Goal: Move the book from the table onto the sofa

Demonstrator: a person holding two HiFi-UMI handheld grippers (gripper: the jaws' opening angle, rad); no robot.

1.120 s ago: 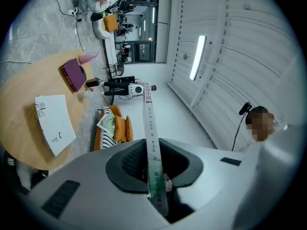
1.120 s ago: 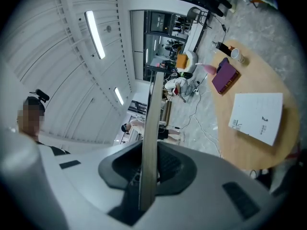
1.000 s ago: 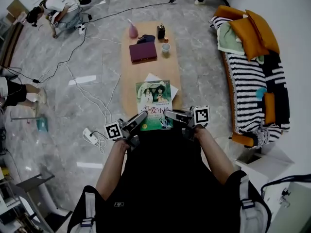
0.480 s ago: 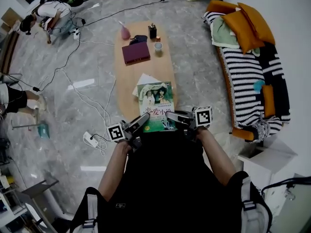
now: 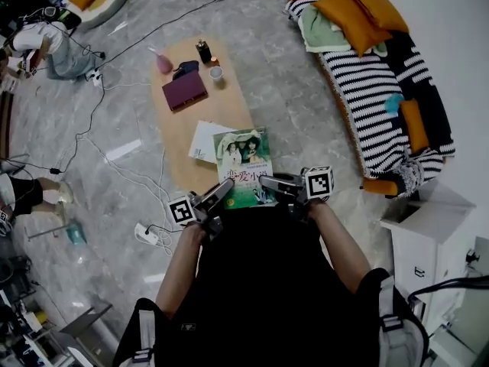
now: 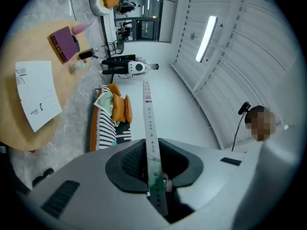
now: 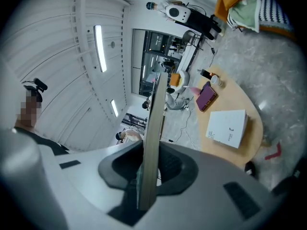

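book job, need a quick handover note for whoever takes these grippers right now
Left gripper: shut on the book's near edge.
Right gripper: shut on the same edge.
Book: held flat between both, lifted off the table; striped sofa lies to the right.
Done: pick-up.
To do: carry it over, lay it on the sofa, then release.

I'm reading large Chinese characters across the book's (image 5: pixel 243 163) cover, seemingly 恋爱小; what follows is running under my right gripper (image 5: pixel 269 182). In the left gripper view its spine is showing 说 near the far end, with red marks beside it, and the smaller print is blurring out. The white booklet (image 7: pixel 227 127) is carrying what looks like a 2. My left gripper (image 5: pixel 224 188) and the right one are each showing a black-and-white square marker.
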